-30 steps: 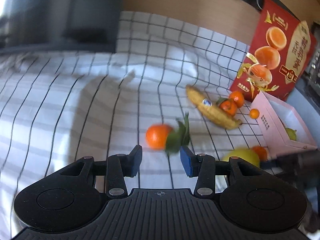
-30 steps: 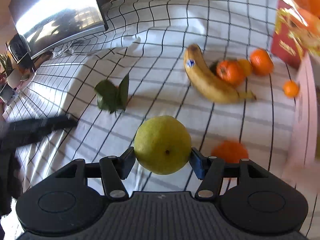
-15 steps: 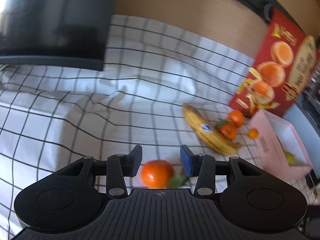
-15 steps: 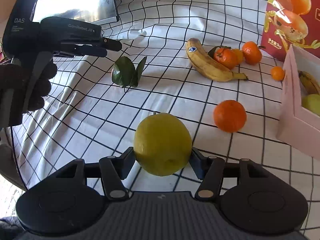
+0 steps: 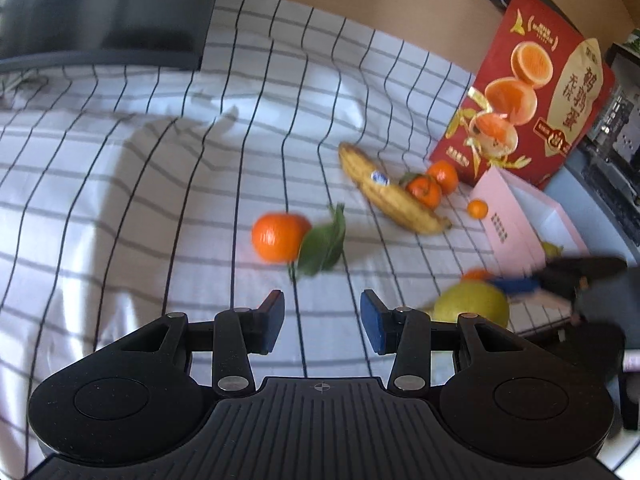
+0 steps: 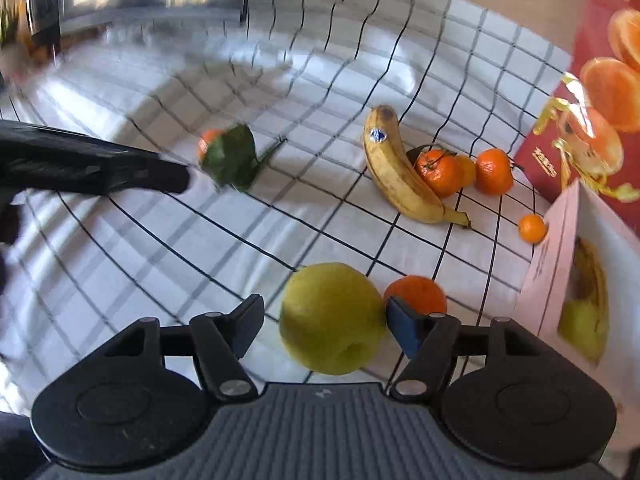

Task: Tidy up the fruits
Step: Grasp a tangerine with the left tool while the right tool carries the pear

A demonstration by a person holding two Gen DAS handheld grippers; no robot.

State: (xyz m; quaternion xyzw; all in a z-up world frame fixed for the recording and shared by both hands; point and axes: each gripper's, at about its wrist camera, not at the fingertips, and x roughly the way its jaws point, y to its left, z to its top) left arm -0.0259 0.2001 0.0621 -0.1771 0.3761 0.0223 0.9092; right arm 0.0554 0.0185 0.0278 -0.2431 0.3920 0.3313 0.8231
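- Your pink box (image 6: 556, 256) sits at the right edge of the checked cloth (image 6: 280, 224), open side showing. Inside there's a banana (image 6: 596, 276) and a yellow-green fruit (image 6: 580, 320) below it, both blurry.
- Behind it stands the red carton (image 5: 532, 96) with oranges printed on it.
- Loose on the cloth: a spotted banana (image 6: 400, 176) with a sticker, two tangerines (image 6: 440, 172) tucked right against it with something yellow between them, and one tiny orange (image 6: 532, 228) just beside the box wall.
- Your right gripper (image 6: 324, 320) has its fingers spread. The big yellow-green citrus (image 6: 332, 316) sits between them, touching the right pad, with a clear gap on the left side. Half a second ago both pads were pressed on it, so you've let go.
- An orange (image 6: 416, 292) lies on the cloth just behind that right pad.
- Your left gripper (image 5: 322, 320) is open too, nothing between the fingers, just cloth.
- The leafy tangerine (image 5: 280, 236) with its green leaves (image 5: 324, 244) now lies on the cloth well ahead of the left fingers. Half a second back it was right down between them, so you've pulled away from it.
- Both views are motion-blurred, the right one mostly on its left side.
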